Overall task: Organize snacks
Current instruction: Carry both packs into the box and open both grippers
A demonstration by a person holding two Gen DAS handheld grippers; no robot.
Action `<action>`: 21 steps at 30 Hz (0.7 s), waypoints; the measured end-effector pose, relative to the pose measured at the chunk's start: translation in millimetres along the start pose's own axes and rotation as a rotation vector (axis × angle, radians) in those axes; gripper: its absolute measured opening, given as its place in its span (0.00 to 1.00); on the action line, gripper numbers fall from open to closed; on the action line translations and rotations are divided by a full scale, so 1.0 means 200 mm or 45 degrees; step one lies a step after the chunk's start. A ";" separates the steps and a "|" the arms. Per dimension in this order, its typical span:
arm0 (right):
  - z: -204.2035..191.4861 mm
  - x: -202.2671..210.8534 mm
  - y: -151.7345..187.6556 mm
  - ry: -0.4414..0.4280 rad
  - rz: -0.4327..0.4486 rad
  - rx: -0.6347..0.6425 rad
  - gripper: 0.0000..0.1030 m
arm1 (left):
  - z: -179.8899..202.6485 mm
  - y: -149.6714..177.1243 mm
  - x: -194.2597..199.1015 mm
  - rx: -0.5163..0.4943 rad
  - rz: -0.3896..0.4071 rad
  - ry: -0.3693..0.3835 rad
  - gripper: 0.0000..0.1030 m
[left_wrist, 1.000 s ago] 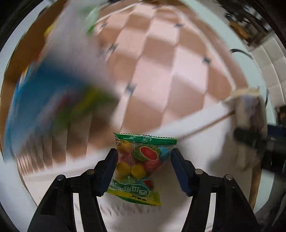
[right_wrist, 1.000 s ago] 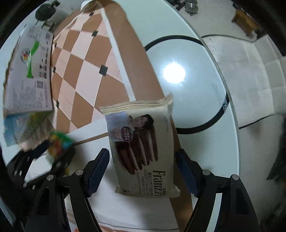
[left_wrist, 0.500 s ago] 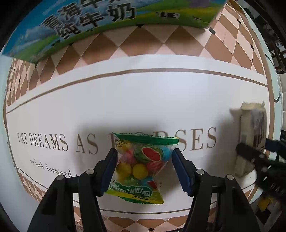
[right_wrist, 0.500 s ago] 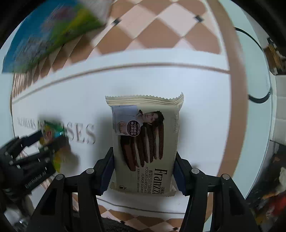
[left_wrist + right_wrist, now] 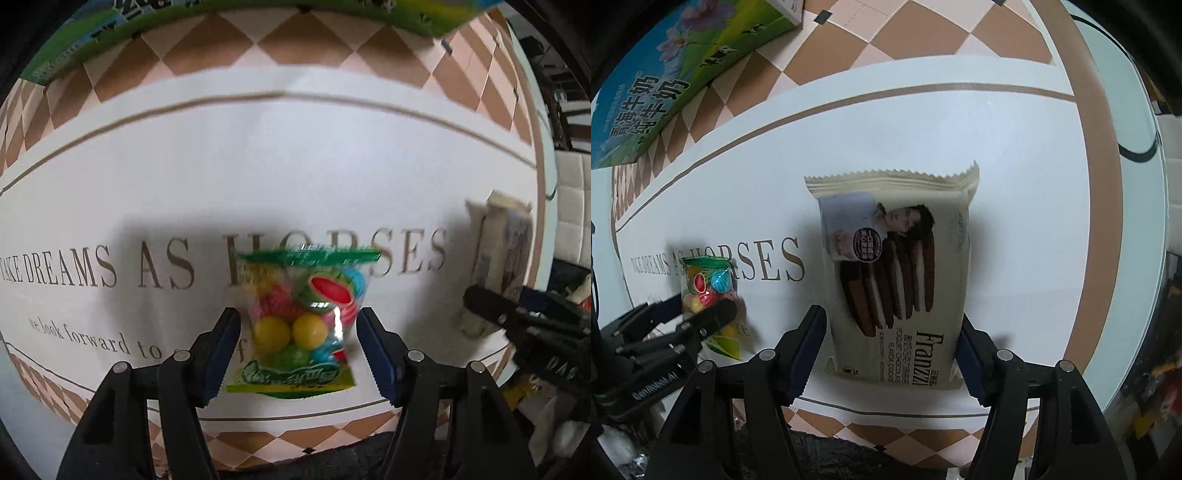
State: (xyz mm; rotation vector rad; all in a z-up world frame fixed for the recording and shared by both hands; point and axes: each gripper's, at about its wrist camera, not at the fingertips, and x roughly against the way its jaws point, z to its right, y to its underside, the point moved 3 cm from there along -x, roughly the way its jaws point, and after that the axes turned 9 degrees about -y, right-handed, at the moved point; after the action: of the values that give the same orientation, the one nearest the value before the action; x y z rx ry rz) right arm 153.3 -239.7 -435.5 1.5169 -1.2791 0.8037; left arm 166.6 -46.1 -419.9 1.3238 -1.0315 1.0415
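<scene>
A clear bag of coloured candy balls [image 5: 303, 325] with green ends lies on the white lettered mat [image 5: 258, 166], between the blue pads of my left gripper [image 5: 299, 332]. A thin gap shows at the left pad, so the jaws stand slack around it. The same candy bag [image 5: 705, 288] and left gripper [image 5: 698, 314] appear at the left of the right wrist view. A cream Franzzi cookie pack [image 5: 894, 280] lies flat on the mat between the fingers of my right gripper [image 5: 892, 332]. Those jaws are opening, and the pads have come off the pack's sides. The cookie pack [image 5: 498, 258] shows edge-on at the right.
A blue and green milk carton box [image 5: 657, 85] lies at the far left on the mat's checked border; its edge [image 5: 55, 62] also tops the left wrist view. The mat covers a white glass table [image 5: 1126, 221] with a black ring. Dark fabric sits at the near edge.
Both grippers swung from over the checked border to the white lettered area and sank toward it. The right jaws pinched the cookie pack, then widened. The left jaws eased slightly off the candy bag.
</scene>
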 end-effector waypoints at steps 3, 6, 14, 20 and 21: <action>0.02 0.00 0.00 0.011 0.005 -0.027 0.68 | -0.01 0.05 -0.03 -0.028 0.039 -0.037 0.62; 0.02 0.01 0.01 0.029 0.019 -0.053 0.68 | -0.01 0.06 -0.03 -0.039 0.064 -0.056 0.62; -0.05 -0.03 0.03 0.082 0.069 -0.092 0.68 | 0.17 0.08 0.07 -0.044 0.124 -0.113 0.58; -0.13 -0.04 0.06 0.181 0.106 -0.024 0.60 | 0.19 0.07 0.15 -0.046 0.158 -0.120 0.49; -0.14 -0.04 0.06 0.185 0.109 -0.017 0.60 | 0.19 0.07 0.17 -0.049 0.163 -0.116 0.47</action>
State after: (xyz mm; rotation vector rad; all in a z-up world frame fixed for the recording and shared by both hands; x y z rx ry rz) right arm 141.5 -211.0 -431.2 1.3746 -1.2456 0.9415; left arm 162.0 -83.7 -384.4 1.2974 -1.2121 1.0594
